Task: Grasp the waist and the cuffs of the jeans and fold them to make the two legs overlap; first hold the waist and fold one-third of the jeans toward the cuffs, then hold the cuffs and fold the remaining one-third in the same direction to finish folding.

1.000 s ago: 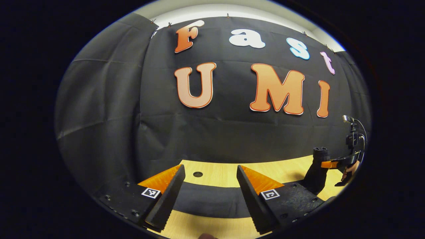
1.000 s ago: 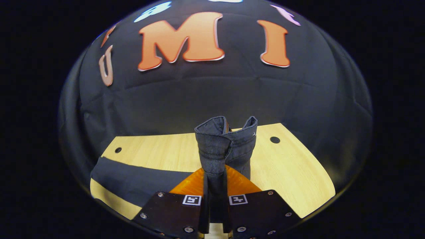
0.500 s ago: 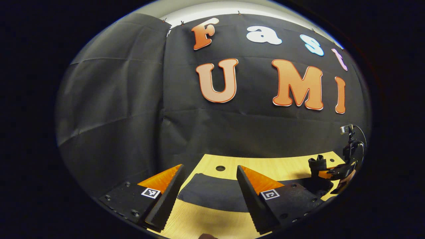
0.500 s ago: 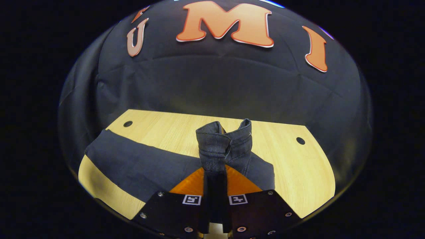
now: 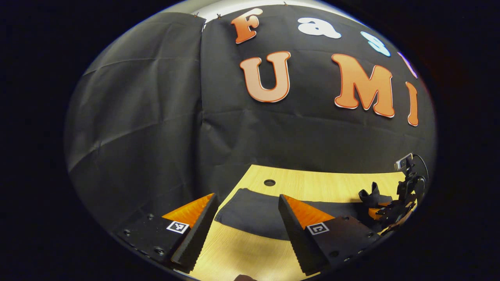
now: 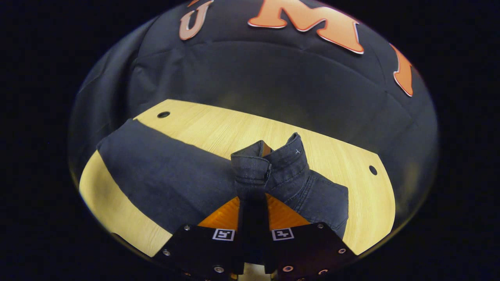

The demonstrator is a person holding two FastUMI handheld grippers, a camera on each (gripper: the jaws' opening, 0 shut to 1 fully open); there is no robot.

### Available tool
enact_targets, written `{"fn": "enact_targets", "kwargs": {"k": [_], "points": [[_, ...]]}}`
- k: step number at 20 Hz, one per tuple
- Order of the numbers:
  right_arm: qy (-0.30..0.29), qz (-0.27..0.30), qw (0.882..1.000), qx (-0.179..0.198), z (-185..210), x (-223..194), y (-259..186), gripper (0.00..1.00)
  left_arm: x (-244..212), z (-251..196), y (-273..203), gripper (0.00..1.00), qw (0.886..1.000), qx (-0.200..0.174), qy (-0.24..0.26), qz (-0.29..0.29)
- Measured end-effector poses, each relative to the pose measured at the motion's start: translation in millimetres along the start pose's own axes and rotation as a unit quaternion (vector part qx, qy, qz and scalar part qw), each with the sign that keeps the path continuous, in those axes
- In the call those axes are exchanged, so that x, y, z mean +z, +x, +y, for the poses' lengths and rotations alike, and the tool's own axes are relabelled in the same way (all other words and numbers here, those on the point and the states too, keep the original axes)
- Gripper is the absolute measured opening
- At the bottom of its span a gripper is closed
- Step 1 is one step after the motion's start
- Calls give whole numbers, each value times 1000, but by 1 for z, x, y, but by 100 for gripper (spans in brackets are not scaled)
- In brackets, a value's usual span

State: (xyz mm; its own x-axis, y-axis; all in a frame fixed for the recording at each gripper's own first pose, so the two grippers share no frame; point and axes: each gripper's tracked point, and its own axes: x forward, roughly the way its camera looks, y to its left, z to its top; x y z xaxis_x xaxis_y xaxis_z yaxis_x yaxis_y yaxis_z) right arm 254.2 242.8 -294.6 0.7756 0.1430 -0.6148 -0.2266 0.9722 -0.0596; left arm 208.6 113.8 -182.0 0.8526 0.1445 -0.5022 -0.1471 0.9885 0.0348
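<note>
Lowered since a second ago: right claw (image 6: 253, 207), clamped on the jeans' waist (image 6: 265, 168), carries it down so the fold lands | jeans (image 6: 168, 175) flat along tabletop (image 6: 234, 128) | left claw (image 5: 246, 230) agape, empty, waiting near the cuff end.
</note>
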Motion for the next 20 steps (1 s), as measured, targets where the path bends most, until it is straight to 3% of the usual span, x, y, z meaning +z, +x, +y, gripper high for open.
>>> {"fn": "enact_targets", "kwargs": {"k": [3, 5, 6, 7, 9, 12, 20], "points": [[-18, 24, 999, 28, 23, -20, -1, 27, -9, -1, 12, 94, 1000, 1, -12, 26], [-9, 30, 997, 77, 49, -25, -12, 39, -22, -4, 26, 94, 998, -14, -24, 48], [1, 32, 995, 94, 60, -26, -18, 52, -28, -5, 34, 94, 997, -20, -34, 62], [7, 32, 994, 101, 66, -23, -25, 54, -34, -3, 42, 93, 995, -25, -50, 80], [4, 12, 996, 90, 65, -12, -36, 67, -56, -3, 60, 94, 984, -36, -99, 142], [7, -4, 998, 58, 48, -5, -58, 80, -97, 6, 75, 98, 955, -47, -167, 239], [103, -44, 990, -80, -52, -8, -148, 88, -187, 26, 128, 98, 896, -11, -220, 386]]}}
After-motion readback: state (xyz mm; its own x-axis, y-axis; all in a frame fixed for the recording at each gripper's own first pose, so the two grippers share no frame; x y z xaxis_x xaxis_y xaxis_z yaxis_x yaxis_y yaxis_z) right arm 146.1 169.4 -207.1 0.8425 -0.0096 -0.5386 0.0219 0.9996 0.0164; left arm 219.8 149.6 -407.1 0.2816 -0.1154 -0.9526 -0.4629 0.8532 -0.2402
